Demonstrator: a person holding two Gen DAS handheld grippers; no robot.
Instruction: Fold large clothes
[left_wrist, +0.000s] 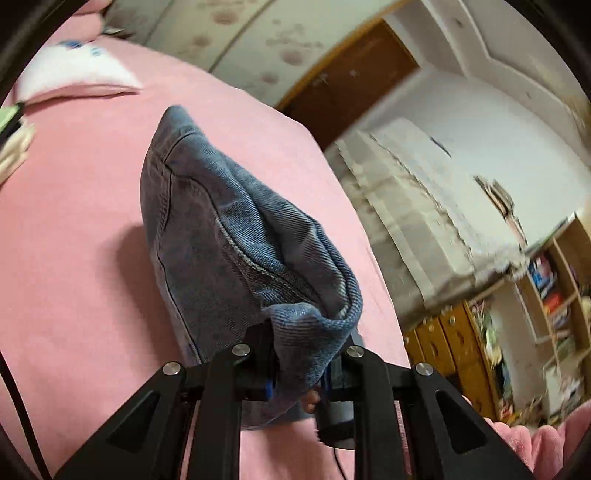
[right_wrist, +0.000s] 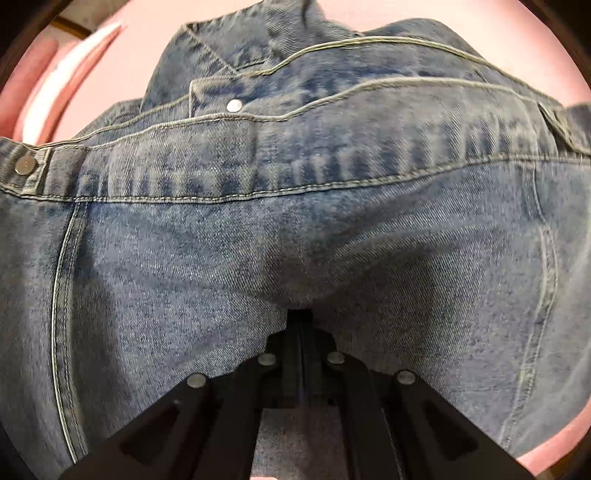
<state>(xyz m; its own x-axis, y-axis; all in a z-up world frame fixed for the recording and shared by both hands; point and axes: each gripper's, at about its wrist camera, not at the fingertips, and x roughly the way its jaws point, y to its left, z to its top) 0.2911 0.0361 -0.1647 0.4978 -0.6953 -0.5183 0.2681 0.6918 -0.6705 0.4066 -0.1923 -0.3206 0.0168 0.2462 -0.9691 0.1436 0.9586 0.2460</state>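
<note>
My left gripper (left_wrist: 301, 363) is clamped on a bunched hem of the jeans (left_wrist: 221, 236), which hang forward of its jaws over the pink bedspread (left_wrist: 74, 258). My right gripper (right_wrist: 301, 321) is pinched tight, tips pressed into denim just below the waistband (right_wrist: 258, 177). Heavy, stiff-ish cloth, probably won't slip; seams look the best hold.
</note>
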